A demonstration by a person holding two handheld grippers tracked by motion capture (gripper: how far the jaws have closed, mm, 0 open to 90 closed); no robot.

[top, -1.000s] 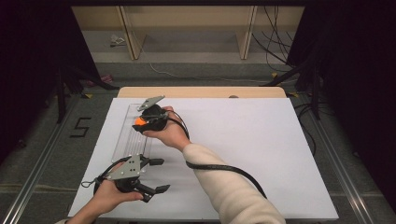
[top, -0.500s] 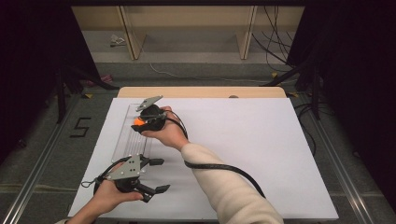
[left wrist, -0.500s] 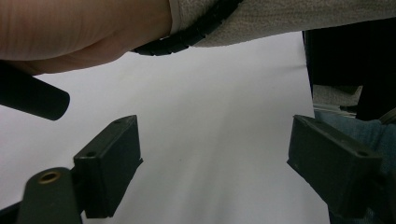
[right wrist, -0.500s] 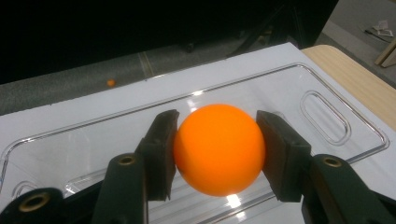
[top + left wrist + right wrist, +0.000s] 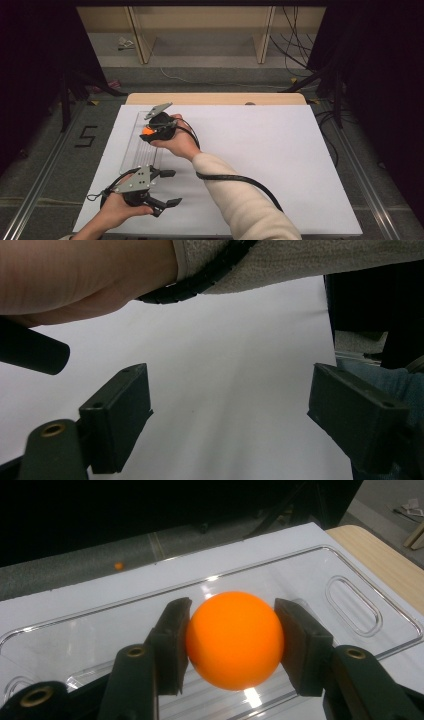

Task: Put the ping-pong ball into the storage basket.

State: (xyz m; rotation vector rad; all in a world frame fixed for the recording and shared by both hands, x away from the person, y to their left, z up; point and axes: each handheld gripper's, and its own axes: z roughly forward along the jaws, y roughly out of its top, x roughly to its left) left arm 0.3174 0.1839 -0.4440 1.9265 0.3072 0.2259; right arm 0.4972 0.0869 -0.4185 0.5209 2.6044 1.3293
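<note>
High view: the right tongs point(image 5: 150, 131), held in the person's right hand point(image 5: 179, 143), hover over the clear plastic tray point(image 5: 131, 150) at the left part of the white-covered desk point(image 5: 280, 160). A small orange ball point(image 5: 147, 131) shows between their tips. The left tongs point(image 5: 170, 188) sit near the front left corner of the desk, just off the tray's near end, jaws spread apart with nothing between them. A black cable point(image 5: 235, 179) trails from the right tongs across the white sheet.

Left gripper view: left tongs point(image 5: 230, 410) open wide over bare white sheet; right forearm in a cream sleeve point(image 5: 320, 260) crosses above.

Right gripper view: right tongs point(image 5: 232, 635) closed on the smooth orange ball point(image 5: 235, 639), one pad pressing each side. The ball hangs above the clear tray point(image 5: 350, 600), whose floor reflects light.
</note>
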